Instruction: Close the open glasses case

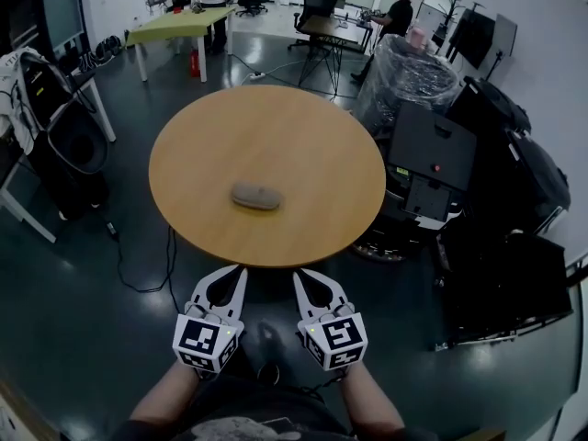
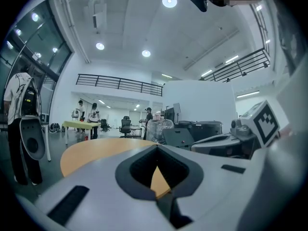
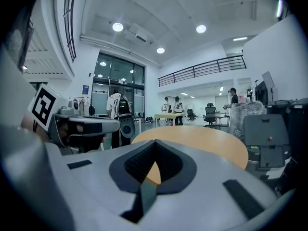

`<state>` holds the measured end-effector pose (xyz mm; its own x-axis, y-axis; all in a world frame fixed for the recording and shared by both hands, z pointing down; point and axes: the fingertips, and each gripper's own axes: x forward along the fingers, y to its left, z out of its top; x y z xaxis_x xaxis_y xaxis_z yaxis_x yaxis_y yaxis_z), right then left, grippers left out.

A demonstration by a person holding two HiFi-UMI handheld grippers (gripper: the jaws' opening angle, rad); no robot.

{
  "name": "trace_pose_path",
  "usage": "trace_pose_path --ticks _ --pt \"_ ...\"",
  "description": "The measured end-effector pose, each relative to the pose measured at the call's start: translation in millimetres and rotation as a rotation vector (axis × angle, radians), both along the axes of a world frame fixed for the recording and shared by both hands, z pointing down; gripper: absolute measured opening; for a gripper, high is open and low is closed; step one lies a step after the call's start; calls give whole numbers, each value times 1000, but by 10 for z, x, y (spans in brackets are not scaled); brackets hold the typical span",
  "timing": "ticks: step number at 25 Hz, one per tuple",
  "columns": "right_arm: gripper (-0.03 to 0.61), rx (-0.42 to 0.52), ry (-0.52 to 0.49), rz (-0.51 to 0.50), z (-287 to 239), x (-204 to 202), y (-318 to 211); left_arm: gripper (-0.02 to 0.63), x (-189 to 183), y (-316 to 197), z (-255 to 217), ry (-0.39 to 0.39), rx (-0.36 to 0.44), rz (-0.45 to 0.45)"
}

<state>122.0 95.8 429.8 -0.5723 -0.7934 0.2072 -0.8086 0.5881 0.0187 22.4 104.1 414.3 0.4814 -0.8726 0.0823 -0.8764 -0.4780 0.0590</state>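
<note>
As the head view looks down, glasses case (image 1: pixel 255 196) lies near table (image 1: pixel 197 136) centre, long axis 9-to-3 o'clock; left gripper (image 1: pixel 241 270), right gripper (image 1: pixel 299 275) at 6, off the table. Left gripper view: jaws clenched, empty. Right gripper view: likewise.

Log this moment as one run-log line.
contact: none | left gripper: shut, empty, short of table | right gripper: shut, empty, short of table | glasses case: mid-table, untouched, looks closed
</note>
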Motion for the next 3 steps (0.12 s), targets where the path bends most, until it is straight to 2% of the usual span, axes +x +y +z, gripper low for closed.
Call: trace_pose_path --ticks 3 --pt "-12 -9 39 -44 67 -74 78 8 30 63 57 -21 -23 14"
